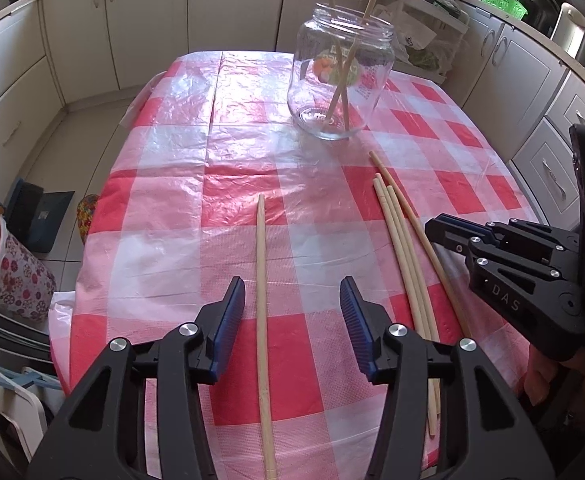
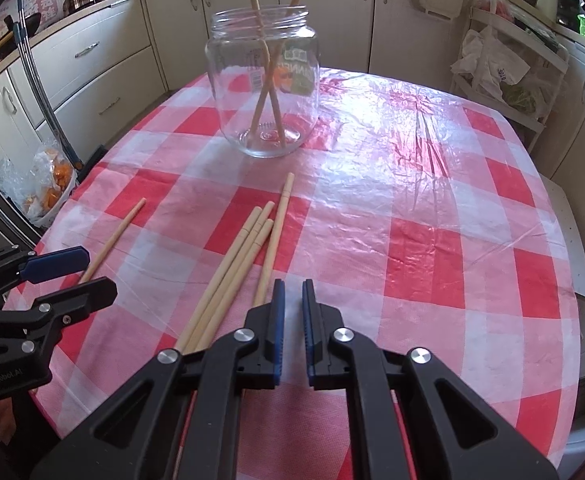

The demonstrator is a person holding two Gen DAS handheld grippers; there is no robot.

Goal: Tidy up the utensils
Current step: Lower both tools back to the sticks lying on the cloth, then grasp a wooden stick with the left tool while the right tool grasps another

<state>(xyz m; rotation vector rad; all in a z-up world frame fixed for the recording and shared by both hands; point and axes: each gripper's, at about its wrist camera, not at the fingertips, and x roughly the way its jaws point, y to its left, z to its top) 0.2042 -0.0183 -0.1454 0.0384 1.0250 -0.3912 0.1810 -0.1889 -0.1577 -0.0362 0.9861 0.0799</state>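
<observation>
**Sorting chopsticks at a checked table**

Covering most of both views is the table (image 1: 220, 128), under a red-and-white checked plastic cloth (image 2: 424, 216).

On it, toward 12 o'clock in the left wrist view and 11 o'clock in the right wrist view, stands the jar (image 1: 340, 76), clear glass, upright and lidless. Two chopsticks (image 2: 266, 80) stand crossed inside it, their upper ends rising past the rim.

The left gripper (image 1: 292, 312) sits at 6 o'clock of its own view with its blue-padded fingers (image 1: 228, 320) wide apart and nothing between them that they touch. A lone chopstick (image 1: 262, 320) lies flat on the cloth, running between those fingers from 6 toward 12 o'clock, clear of both pads.

The right gripper (image 2: 292, 308) hangs over the cloth with only a narrow gap between its pads, and nothing is gripped there. Just beside its left finger, toward 9 o'clock, lies a loose bunch (image 2: 236, 264) of chopsticks, close together and roughly parallel, tips pointing at the jar. I cannot tell exactly how many, since the gripper body hides their near ends.

In the left wrist view that same bunch (image 1: 408, 248) lies at 3 o'clock of the left gripper, with the right gripper just beyond it.
</observation>
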